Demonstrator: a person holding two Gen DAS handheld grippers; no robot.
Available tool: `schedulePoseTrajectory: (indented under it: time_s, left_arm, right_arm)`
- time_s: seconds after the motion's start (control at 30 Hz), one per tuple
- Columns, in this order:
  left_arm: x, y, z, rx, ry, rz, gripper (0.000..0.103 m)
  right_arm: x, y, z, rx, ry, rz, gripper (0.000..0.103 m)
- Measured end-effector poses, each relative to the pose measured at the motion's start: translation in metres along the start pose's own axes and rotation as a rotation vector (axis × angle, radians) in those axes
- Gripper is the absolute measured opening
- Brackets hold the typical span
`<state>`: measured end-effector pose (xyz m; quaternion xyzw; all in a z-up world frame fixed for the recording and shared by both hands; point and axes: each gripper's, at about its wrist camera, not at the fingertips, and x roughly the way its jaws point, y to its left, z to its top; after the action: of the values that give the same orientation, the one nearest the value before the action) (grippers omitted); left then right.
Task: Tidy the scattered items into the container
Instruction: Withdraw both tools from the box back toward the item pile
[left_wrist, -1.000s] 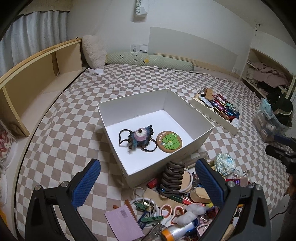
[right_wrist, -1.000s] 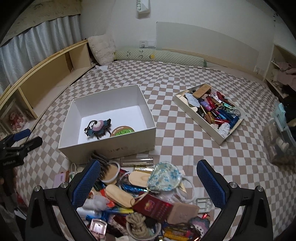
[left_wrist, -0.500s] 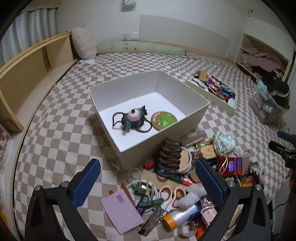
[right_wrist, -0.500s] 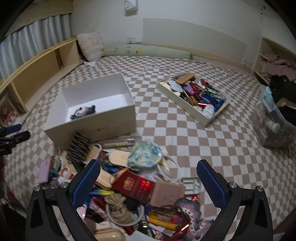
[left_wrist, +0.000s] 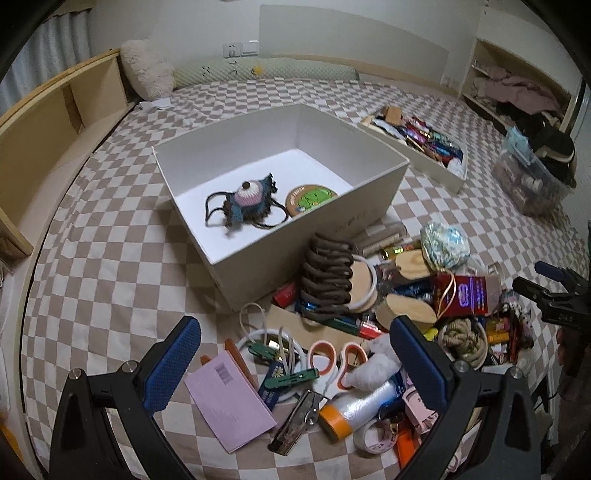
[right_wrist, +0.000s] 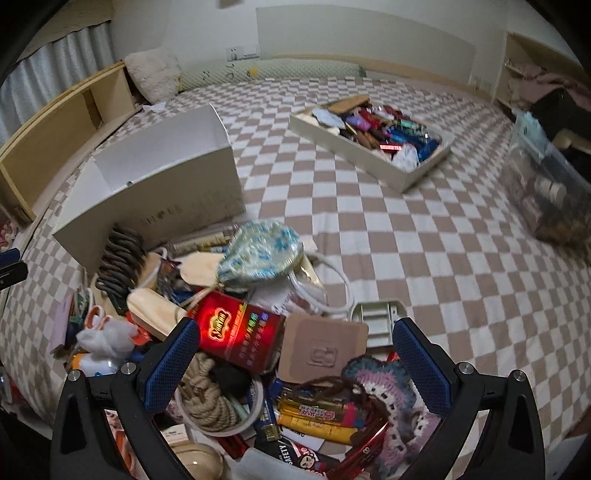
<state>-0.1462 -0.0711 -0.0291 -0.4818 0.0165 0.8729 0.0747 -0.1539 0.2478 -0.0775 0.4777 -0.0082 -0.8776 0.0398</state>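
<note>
A white box (left_wrist: 373, 173) stands on the checkered bed and holds a crocheted charm (left_wrist: 245, 201) and a round green coaster (left_wrist: 310, 197). In front of it lies a heap of small items: a brown hair claw (left_wrist: 327, 271), a pink card (left_wrist: 229, 400), scissors (left_wrist: 332, 358), a red packet (right_wrist: 240, 338), a floral pouch (right_wrist: 260, 256), a tan square case (right_wrist: 321, 350). My left gripper (left_wrist: 295, 365) hangs open above the heap's left part. My right gripper (right_wrist: 295, 365) hangs open low over the red packet and the tan case. Both are empty.
A shallow white tray (right_wrist: 369, 151) full of small items lies at the back right. A clear plastic bin (right_wrist: 546, 192) stands at the right. Wooden shelving (left_wrist: 44, 125) runs along the left edge, and pillows (left_wrist: 147, 74) sit at the headboard.
Both grippers have come down and forward toward the heap. The right one now sits much lower over the red packet; the box has shifted left in its view.
</note>
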Motion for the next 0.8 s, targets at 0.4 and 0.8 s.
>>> schedulePoseTrajectory:
  time_s: [0.4, 0.8]
  left_arm:
    - [0.023, -0.008, -0.012, 0.036, 0.064, 0.007, 0.102]
    - [0.041, -0.014, -0.02, 0.063, 0.122, -0.008, 0.102]
  right_arm:
    - [0.035, -0.011, -0.022, 0.064, 0.1, 0.055, 0.103]
    - [0.06, -0.021, -0.032, 0.069, 0.105, 0.047, 0.103]
